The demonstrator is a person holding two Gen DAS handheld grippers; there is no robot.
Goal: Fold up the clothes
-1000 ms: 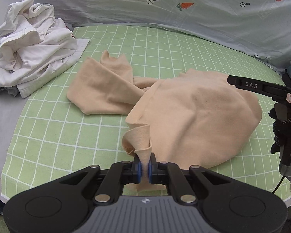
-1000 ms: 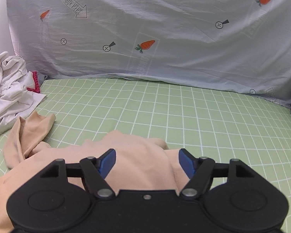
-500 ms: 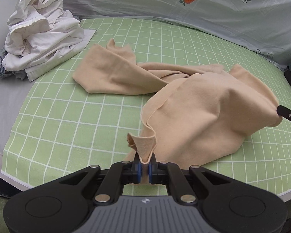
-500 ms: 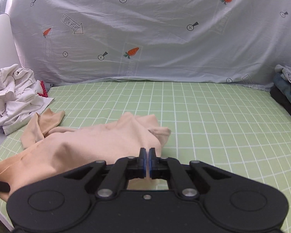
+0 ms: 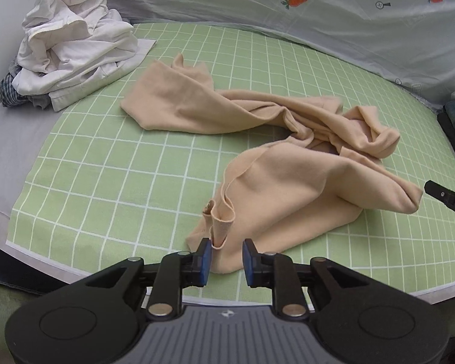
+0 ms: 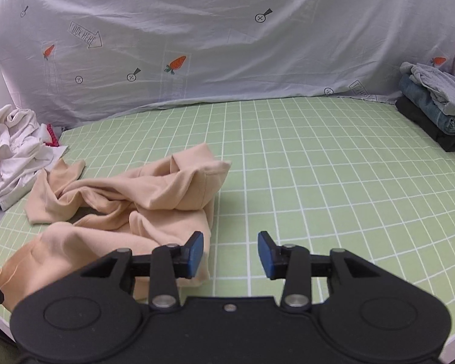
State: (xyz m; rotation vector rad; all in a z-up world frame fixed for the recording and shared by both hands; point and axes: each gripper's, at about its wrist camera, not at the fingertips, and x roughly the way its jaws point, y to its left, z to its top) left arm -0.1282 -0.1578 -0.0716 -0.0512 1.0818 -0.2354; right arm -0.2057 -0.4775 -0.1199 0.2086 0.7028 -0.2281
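Since earlier frames, beige garment (image 5: 288, 200) is dropped crumpled on green checked sheet (image 5: 112, 182); left gripper (image 5: 226, 262) and right gripper (image 6: 230, 254) jaws are opening, nothing pinched, a garment fold between left pads.

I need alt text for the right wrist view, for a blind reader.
The right gripper is opening over a green checked sheet, nothing between its pads. A crumpled beige garment lies left; folded clothes sit far right.

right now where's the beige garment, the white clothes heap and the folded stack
beige garment (image 5: 288, 200), left wrist view, broad middle panel
white clothes heap (image 5: 72, 48), left wrist view, crumpled centre
folded stack (image 6: 433, 106), right wrist view, denim layer
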